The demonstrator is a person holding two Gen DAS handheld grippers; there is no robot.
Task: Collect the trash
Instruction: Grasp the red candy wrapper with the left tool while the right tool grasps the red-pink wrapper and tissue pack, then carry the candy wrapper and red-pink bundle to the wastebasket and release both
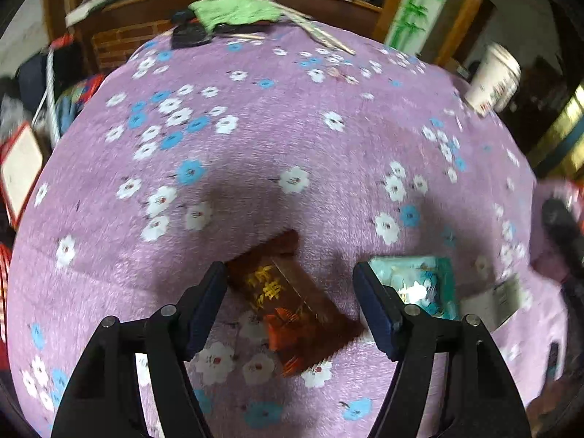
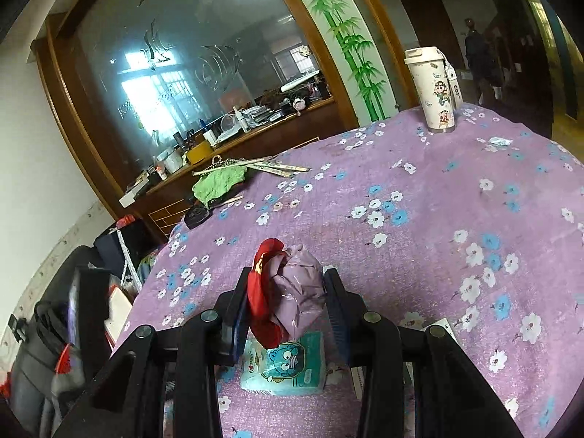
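Two claws share the work: the right claw pinches a crumpled red-and-lilac wrapper wad clear above the tabletop, likely so it can be carried off, while the left claw hangs wide over a brown snack wrapper lying flat, lined up to straddle it.

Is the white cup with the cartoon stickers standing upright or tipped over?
Upright. The white cup stands on its base on the purple cloth, lid on top.
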